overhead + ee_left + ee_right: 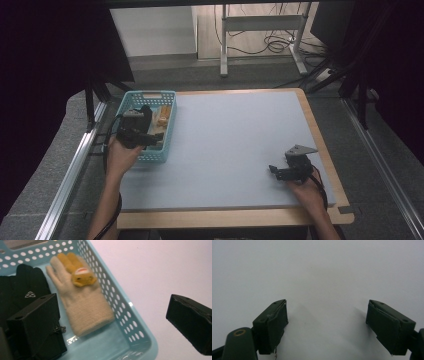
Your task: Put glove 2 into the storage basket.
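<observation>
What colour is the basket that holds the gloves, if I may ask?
Light blue basket, clearest in the left gripper view.

Cream knit glove (82, 306) with yellow animal patch, lying flat in blue basket (130, 315); black glove (25, 287) just beside it.

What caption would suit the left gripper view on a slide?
Open left claw straddling the blue basket's wall, above a cream glove and a black glove.
</observation>
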`<state>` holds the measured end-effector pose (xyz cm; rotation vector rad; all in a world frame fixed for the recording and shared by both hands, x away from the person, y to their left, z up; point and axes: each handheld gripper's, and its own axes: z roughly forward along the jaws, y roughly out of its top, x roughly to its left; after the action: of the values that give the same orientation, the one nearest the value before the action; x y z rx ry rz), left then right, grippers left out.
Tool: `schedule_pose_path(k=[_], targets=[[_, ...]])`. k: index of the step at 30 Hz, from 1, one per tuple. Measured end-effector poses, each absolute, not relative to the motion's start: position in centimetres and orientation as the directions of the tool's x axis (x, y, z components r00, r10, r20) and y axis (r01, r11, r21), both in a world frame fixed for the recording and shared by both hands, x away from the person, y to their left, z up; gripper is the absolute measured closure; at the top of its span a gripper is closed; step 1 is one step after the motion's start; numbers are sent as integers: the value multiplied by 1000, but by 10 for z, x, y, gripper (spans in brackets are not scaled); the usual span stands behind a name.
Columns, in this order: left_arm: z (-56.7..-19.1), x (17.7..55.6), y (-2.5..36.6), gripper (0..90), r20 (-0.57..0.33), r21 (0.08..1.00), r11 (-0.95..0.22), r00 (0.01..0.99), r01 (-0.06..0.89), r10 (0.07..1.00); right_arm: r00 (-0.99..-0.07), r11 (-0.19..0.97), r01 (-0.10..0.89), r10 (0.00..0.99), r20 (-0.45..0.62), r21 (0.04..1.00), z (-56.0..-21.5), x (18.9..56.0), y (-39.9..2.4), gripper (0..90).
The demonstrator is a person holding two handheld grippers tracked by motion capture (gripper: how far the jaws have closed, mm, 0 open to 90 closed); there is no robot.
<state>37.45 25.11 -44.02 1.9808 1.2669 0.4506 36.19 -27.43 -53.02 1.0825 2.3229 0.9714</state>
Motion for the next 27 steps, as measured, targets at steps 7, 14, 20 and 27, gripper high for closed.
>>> schedule_pose_path(k=[7, 14, 20, 27], targets=[[-441, 368, 240, 0, -74, 742, -276, 483, 611, 872, -621, 460, 504, 781, -63, 731, -530, 362, -274, 171], [-443, 363, 231, 0, -68, 752, -290, 507, 592, 859, -621, 460, 504, 781, -63, 731, -530, 362, -274, 171], [-444, 360, 224, 0, -72, 757, -294, 522, 583, 850, -621, 460, 503, 781, -64, 731, -530, 362, -274, 171], [-445, 356, 213, 0, -77, 766, -300, 545, 568, 835, -621, 460, 503, 781, -64, 731, -530, 362, -274, 171]])
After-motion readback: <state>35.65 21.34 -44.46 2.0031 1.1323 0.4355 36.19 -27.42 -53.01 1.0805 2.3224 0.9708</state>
